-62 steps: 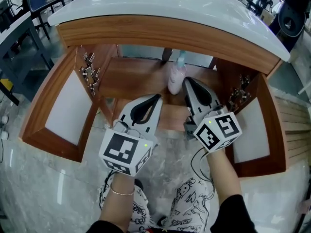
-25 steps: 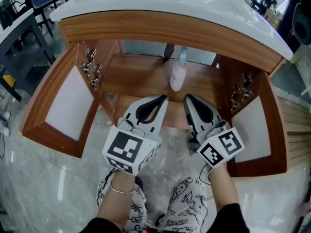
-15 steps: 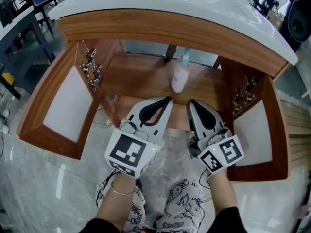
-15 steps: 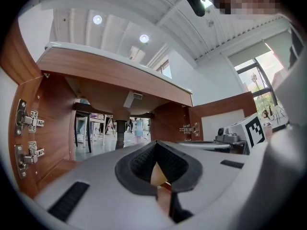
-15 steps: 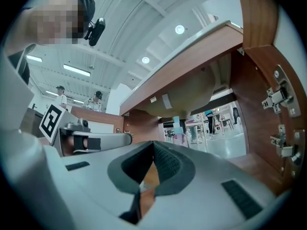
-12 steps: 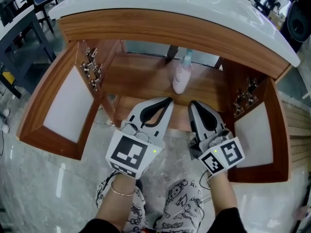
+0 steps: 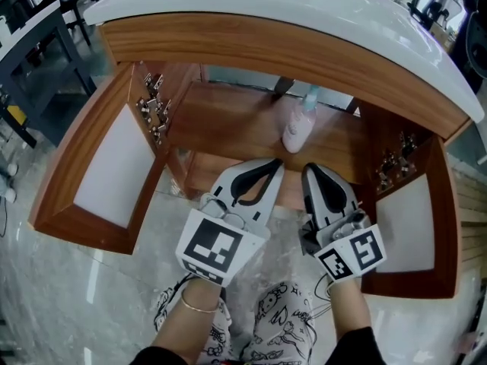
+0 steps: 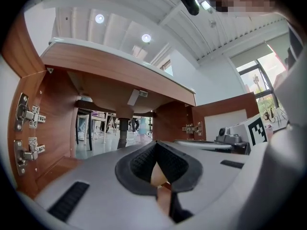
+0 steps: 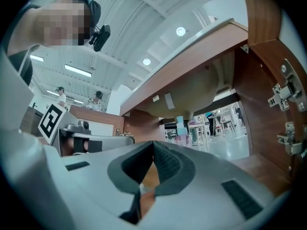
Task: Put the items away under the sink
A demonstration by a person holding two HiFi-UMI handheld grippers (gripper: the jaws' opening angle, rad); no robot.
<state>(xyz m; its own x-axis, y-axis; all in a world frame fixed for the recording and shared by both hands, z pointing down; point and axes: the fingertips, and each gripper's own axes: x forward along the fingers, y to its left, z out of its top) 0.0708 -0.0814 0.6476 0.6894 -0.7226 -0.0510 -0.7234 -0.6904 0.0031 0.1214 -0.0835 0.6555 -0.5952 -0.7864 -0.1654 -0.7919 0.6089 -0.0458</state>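
Note:
A pink bottle with a teal cap (image 7: 298, 128) stands upright on the wooden floor of the open cabinet (image 7: 228, 120) under the sink, right of the middle. It also shows far ahead as the bottle (image 8: 142, 130) in the left gripper view and as the bottle (image 9: 181, 131) in the right gripper view. My left gripper (image 7: 270, 166) hovers at the cabinet's front edge, shut and empty. Beside it my right gripper (image 7: 310, 171) is shut with nothing in it, a short way in front of the bottle and not touching it. Each gripper's own view, left gripper (image 8: 156, 143) and right gripper (image 9: 152, 143), shows its jaws pressed together.
Both cabinet doors stand wide open, the left door (image 7: 114, 166) and the right door (image 7: 411, 226), with metal hinges (image 7: 156, 116) on the side walls. A drain pipe (image 7: 283, 88) comes down at the back. The white countertop (image 7: 304, 14) overhangs. My patterned trousers (image 7: 281, 318) are below.
Since the earliest frame my right gripper has drawn back from the bottle toward me. Over the last second both grippers keep still; only the head view has shifted.

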